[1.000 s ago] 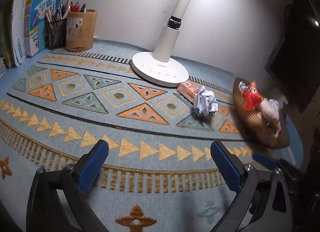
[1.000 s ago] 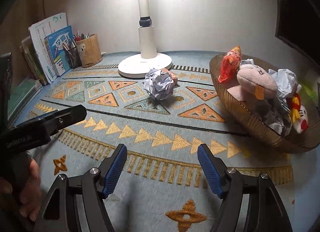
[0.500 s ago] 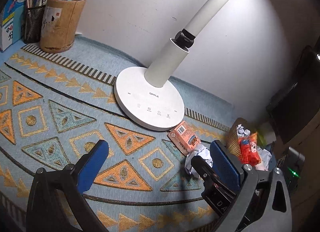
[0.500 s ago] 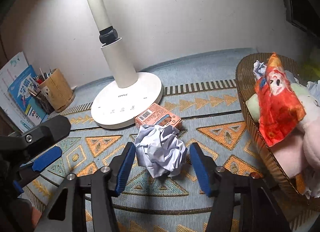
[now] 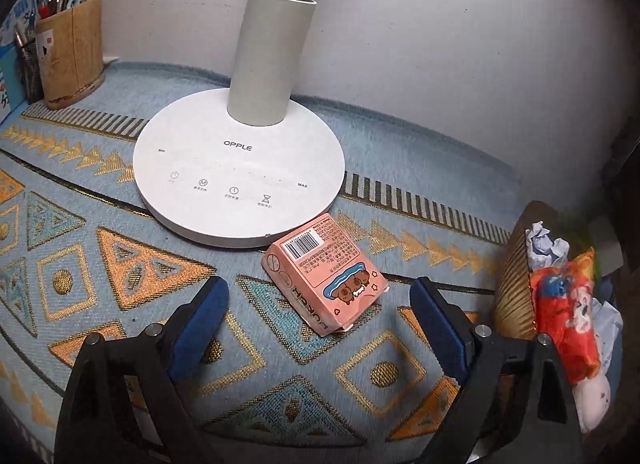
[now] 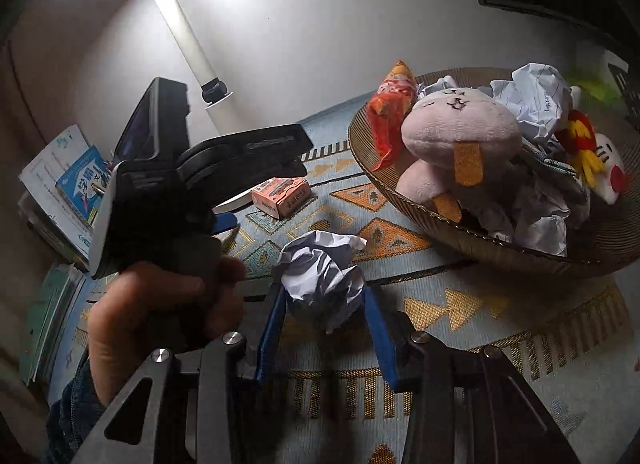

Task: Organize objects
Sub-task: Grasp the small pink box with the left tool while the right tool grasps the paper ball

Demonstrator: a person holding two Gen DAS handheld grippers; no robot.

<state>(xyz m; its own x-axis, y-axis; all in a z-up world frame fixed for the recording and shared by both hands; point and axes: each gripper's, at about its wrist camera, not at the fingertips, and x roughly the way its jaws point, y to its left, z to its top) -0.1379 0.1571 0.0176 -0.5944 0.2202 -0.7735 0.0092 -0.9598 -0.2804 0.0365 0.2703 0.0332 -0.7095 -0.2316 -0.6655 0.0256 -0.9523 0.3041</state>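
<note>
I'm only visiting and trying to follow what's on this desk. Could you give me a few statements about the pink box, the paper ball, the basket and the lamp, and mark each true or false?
1. The pink box lies on the patterned mat beside the lamp base. True.
2. The crumpled paper ball is already in the basket. False: it sits between the closing fingers of the right gripper, outside the basket.
3. The left gripper is clamped on the pink box. False: its blue pads stand apart on either side of the box, closing in without touching it.
4. The basket holds a plush toy and crumpled paper. True.
5. The lamp is switched off. False: its head glows brightly.
</note>
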